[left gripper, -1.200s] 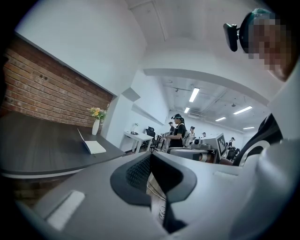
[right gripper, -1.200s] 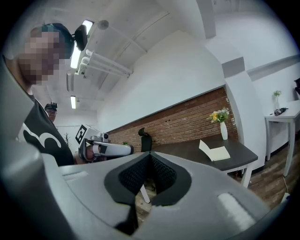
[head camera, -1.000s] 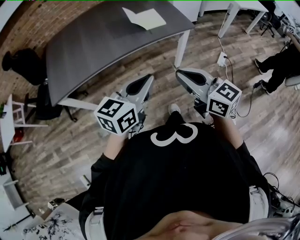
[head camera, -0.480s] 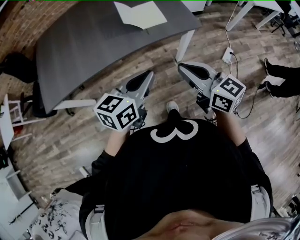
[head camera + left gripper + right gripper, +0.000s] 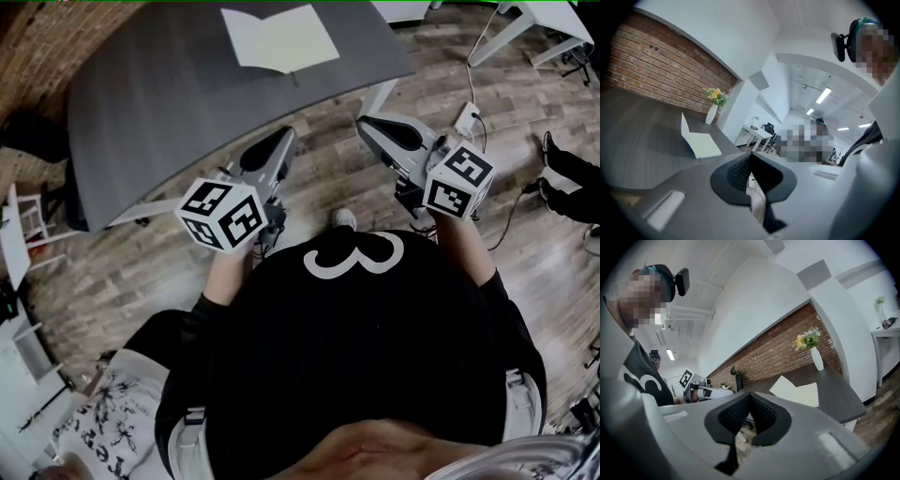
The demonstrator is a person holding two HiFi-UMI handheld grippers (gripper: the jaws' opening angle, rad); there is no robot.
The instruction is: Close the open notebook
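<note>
Left gripper (image 5: pixel 281 141) and right gripper (image 5: pixel 366 126) both have jaws pressed together, nothing held. Notebook (image 5: pixel 281 39) lies open on the table (image 5: pixel 159 103), well ahead of both, long axis running left-right; left gripper lines up better, probably nearer

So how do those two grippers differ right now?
Seen from the head view, the left gripper tips toward the table edge, while the right gripper sits by its leg. The left cube shows different marker patterns than the right cube. Both have their jaws shut on nothing and point toward the open notebook.
</note>
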